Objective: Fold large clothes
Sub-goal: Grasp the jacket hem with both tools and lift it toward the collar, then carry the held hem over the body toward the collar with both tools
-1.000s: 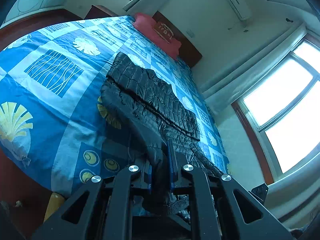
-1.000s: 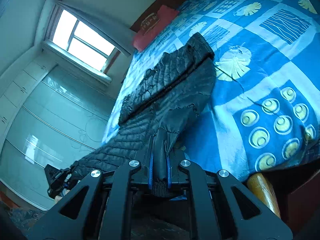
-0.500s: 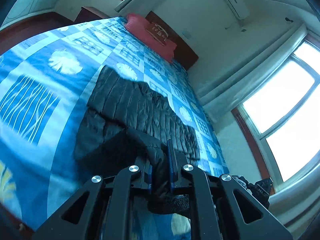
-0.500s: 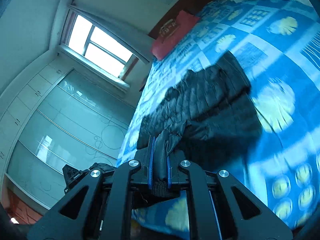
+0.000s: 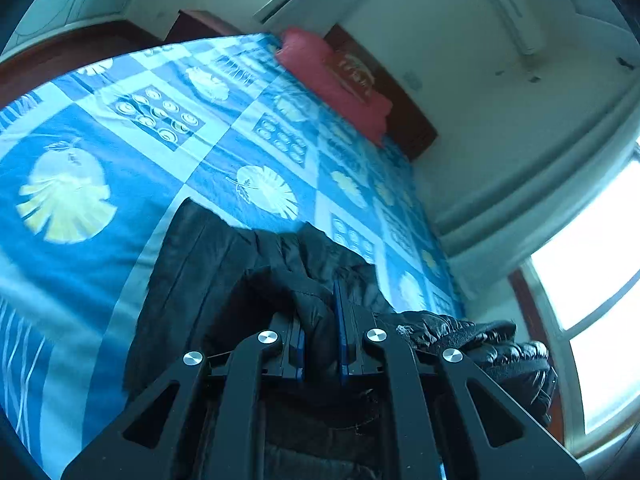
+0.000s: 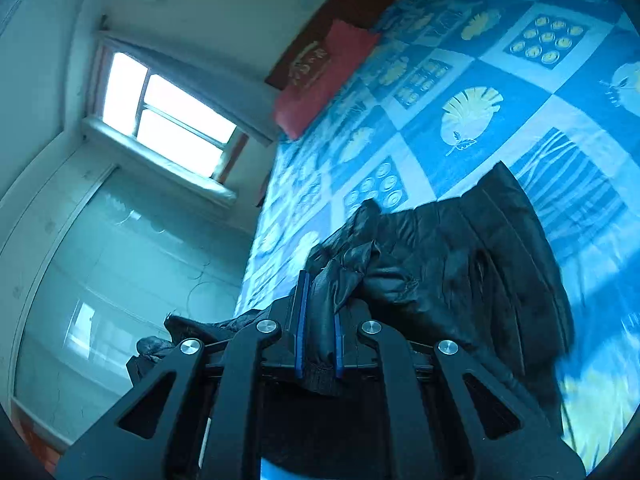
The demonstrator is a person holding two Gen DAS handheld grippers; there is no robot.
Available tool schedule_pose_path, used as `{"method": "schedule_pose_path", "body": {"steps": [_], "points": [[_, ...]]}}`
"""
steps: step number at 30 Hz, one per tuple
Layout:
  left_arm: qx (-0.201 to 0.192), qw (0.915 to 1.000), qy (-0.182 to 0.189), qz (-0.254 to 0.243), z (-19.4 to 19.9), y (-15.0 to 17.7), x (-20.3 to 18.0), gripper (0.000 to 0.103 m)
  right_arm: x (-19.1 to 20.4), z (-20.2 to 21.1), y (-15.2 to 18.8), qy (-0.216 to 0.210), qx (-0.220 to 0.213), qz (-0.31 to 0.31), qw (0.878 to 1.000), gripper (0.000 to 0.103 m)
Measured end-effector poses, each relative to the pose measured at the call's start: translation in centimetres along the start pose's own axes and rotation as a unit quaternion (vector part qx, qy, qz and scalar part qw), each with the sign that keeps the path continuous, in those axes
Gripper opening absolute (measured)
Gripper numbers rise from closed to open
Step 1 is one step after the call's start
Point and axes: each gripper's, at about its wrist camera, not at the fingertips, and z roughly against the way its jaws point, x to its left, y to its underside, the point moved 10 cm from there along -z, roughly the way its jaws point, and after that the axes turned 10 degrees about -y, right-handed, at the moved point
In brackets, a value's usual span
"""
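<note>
Left gripper (image 5: 320,332): blue-padded jaws nearly together, pinching a bunched fold of the black padded jacket (image 5: 208,280). Cloth fills the narrow gap between the pads and hangs out behind them.

Right gripper (image 6: 319,320): jaws likewise drawn close, clamped on a ribbed cuff end of the jacket (image 6: 460,264); the knit edge shows below the pads.

Jacket: black, quilted, shiny. Lies crumpled on the bed (image 5: 120,168), gathered up toward both grippers, the far part flat on the cover. A further lump of it trails off to the side of each gripper, toward the bed's edge.

Bed cover: blue and pale blue squares with leaf, ring and line prints.

Pillow (image 5: 332,80): red, at the head of the bed against a dark wooden headboard (image 5: 400,120).

Surroundings: bright window (image 6: 168,116) with curtain, pale wall, air conditioner (image 5: 512,12) high on the wall, glossy wardrobe doors (image 6: 100,280).

Pose: both grippers point forward and slightly downward over the bed, toward the pillow.
</note>
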Motion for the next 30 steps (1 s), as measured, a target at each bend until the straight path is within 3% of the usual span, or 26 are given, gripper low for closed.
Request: {"method": "schedule_pose_path", "body": {"steps": [4,10,15,17,20,21,22,23,24,26,30], "points": [[0.016,0.9995,-0.028,0.004,-5.8,-1.7,0.9,0.012,-4.9,-5.1,-2.5,0.029,0.009,-0.025,0.999,0.010],[0.051,0.9958,-0.076,0.001,-12.8,-0.9,3.8,0.012,-11.8,-9.7,-2.3,0.072,0.028,-0.059,0.995,0.010],[0.051,0.9956,-0.078,-0.007,-14.1,-0.2,4.8,0.012,-13.4,-10.2,-1.8,0.068,0.021,-0.061,0.996,0.011],[0.048,0.9962,-0.072,-0.010,-13.7,-0.2,4.5,0.013,-12.9,-9.9,-1.9,0.057,0.017,-0.061,0.996,0.017],[0.046,0.9975,-0.052,0.001,-12.5,-0.7,3.8,0.021,-11.7,-8.7,-2.2,0.046,0.010,-0.058,0.997,0.024],[0.046,0.9979,-0.045,0.006,-12.1,-0.9,3.5,0.028,-11.3,-8.3,-2.3,0.041,0.008,-0.054,0.998,0.031],[0.045,0.9984,-0.032,0.014,-11.4,-1.1,3.1,0.033,-10.8,-7.8,-2.3,0.036,0.005,-0.049,0.998,0.048],[0.043,0.9987,-0.020,0.019,-10.8,-1.3,2.7,0.045,-10.4,-7.5,-2.4,0.035,0.001,-0.043,0.998,0.056],[0.039,0.9989,-0.010,0.025,-10.1,-1.5,2.2,0.057,-9.9,-6.9,-2.4,0.037,-0.002,-0.031,0.999,0.059],[0.024,0.9993,0.004,0.027,-8.6,-2.3,1.4,0.066,-9.3,-6.2,-2.3,0.038,0.000,-0.020,0.999,0.059],[0.010,0.9999,0.001,-0.008,-7.1,-3.1,0.6,0.071,-9.1,-5.6,-2.7,0.068,0.006,0.016,0.998,0.059]]}}
